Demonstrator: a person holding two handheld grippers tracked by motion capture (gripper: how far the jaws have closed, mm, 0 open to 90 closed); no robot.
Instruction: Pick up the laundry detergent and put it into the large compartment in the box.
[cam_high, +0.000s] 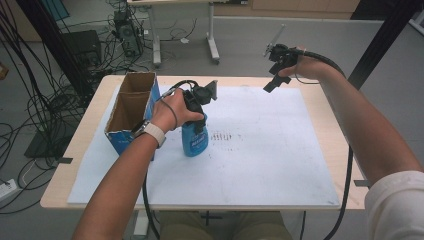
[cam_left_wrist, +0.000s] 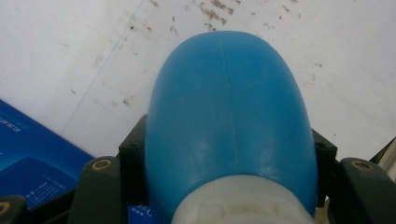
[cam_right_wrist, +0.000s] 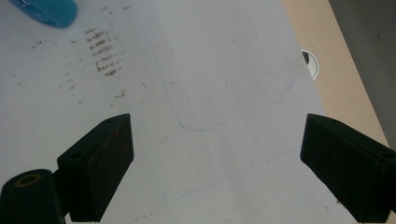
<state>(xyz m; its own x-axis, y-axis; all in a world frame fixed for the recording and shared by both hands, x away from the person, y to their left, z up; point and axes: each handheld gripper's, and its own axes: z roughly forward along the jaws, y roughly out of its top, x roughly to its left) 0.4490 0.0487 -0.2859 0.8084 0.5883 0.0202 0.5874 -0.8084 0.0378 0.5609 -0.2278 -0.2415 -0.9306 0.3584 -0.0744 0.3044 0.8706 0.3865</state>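
While your left gripper (cam_high: 199, 117) is clenched on the blue bottle (cam_high: 194, 140), the bottle stands upright on the white sheet (cam_high: 260, 150), just beside the cardboard box (cam_high: 131, 107). In the left gripper view the black jaws press both flanks of the bottle's blue shoulder (cam_left_wrist: 229, 116), right above its white cap (cam_left_wrist: 240, 205). The bottle carries a label with white lettering, too small to read; the box's blue side (cam_left_wrist: 32, 158) also bears print that stays illegible. The box stands open at the top, split into two compartments, and what lies inside them can't be made out. Your right gripper (cam_high: 278, 67) hangs raised over the far right part of the table (cam_high: 325, 100), well apart from the bottle, its jaws spread wide with nothing between them (cam_right_wrist: 215, 168). Brown smudges (cam_right_wrist: 105, 51) mark the sheet near the bottle's base, and a round cable hole (cam_right_wrist: 312, 63) sits in the bare wood beyond the sheet's edge.
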